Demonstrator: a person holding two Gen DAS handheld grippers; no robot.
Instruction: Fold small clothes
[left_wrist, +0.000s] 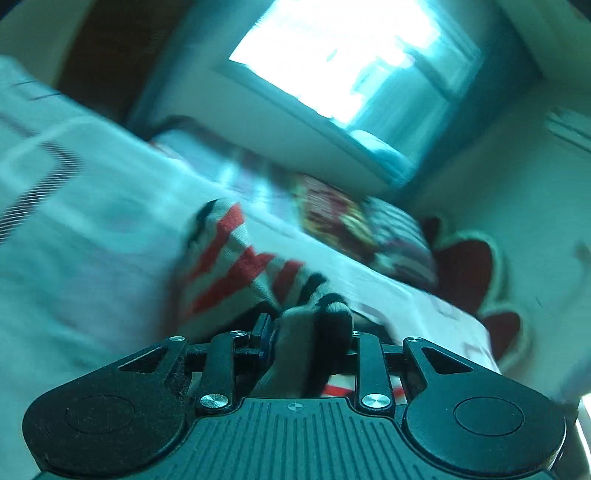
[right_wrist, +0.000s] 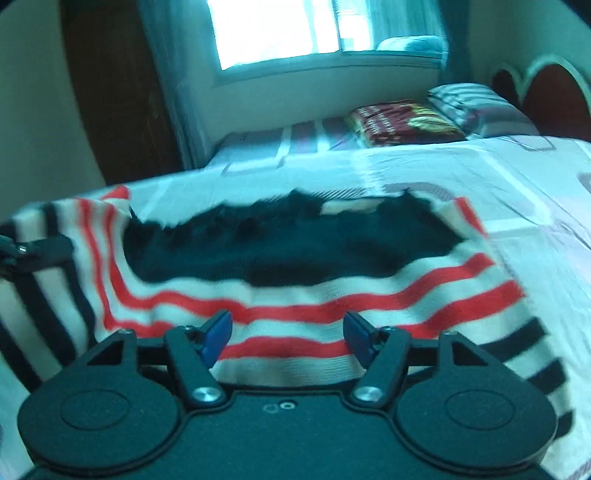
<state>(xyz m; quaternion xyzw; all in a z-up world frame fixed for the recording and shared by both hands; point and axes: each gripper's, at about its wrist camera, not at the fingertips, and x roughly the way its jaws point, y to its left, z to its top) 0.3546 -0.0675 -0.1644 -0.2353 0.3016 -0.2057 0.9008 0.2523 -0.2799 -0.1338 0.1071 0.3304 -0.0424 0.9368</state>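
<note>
A small striped garment (right_wrist: 295, 306), white with red and black stripes and a black fuzzy part (right_wrist: 288, 243), lies spread on the bed. My right gripper (right_wrist: 288, 338) is open, its blue pads (right_wrist: 218, 332) on either side of the near striped edge, holding nothing. My left gripper (left_wrist: 310, 332) is shut on a bunched corner of the striped garment (left_wrist: 236, 266), which is lifted and hangs from the jaws. The left gripper also shows at the left edge of the right wrist view (right_wrist: 33, 251). Both views are motion-blurred.
The bed has a white patterned sheet (right_wrist: 424, 170). A red patterned pillow (right_wrist: 402, 122) and a striped pillow (right_wrist: 469, 103) lie at its far end by a red headboard (right_wrist: 546, 85). A window (right_wrist: 280, 29) is behind, with a dark wooden door (right_wrist: 110, 92) at left.
</note>
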